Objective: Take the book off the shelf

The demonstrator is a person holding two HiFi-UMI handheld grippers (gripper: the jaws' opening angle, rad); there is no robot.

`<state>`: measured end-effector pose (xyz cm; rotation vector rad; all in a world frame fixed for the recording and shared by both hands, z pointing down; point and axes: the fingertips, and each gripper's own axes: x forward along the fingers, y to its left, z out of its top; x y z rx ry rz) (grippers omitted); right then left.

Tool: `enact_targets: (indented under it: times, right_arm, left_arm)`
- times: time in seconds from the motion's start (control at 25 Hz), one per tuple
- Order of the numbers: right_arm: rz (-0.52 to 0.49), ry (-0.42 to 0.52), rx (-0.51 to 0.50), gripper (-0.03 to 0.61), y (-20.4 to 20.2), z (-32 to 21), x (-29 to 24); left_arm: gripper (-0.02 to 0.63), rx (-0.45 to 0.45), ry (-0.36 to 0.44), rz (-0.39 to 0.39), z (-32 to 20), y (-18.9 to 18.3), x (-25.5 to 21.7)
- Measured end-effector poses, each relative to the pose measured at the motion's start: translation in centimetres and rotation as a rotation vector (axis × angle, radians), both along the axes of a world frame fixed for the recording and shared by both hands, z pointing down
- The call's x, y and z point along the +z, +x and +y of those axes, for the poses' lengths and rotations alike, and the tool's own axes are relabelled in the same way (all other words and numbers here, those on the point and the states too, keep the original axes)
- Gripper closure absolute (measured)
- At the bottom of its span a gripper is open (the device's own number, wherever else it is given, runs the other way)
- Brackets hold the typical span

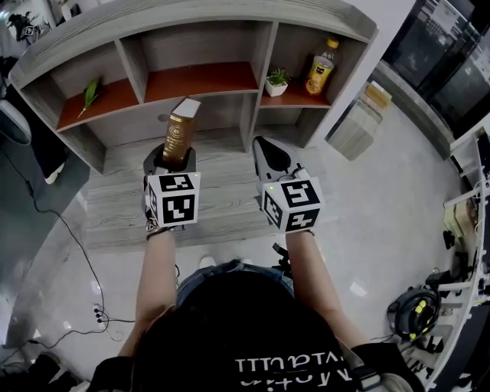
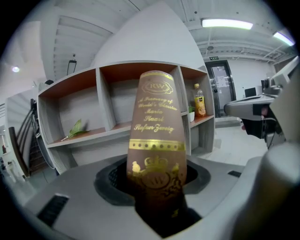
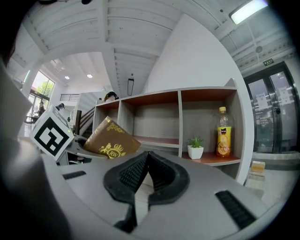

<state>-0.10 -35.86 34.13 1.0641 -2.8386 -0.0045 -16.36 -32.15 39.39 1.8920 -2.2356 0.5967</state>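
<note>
Brown gilt-lettered book (image 2: 157, 136) pinched in left gripper (image 1: 170, 159), clear of the shelf unit (image 1: 199, 80).
Left jaws clamp its lower end; the rest juts beyond their tips, shelving ahead. Right gripper (image 1: 268, 150) jaws pressed together, nothing between them; the book sits to their left.

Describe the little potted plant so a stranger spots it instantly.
Find the grey shelf unit with reddish-brown boards. In its upper right compartment, the potted plant stands left of a yellow bottle. It alone has a white pot.
</note>
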Motion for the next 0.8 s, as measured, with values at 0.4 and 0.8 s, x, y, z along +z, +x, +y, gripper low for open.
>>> enact_targets:
  times: [0.4,0.8]
  right_arm:
    - [0.009,0.0,-0.032,0.563,-1.1,0.4,0.4]
    - [0.014,-0.006,-0.045,0.563,-1.6,0.5,0.7]
  left_arm:
    - [0.379,-0.021,0.014,0.032,0.6,-0.7,0.1]
    - [0.379,-0.022,0.017,0.027,0.7,-0.8,-0.3]
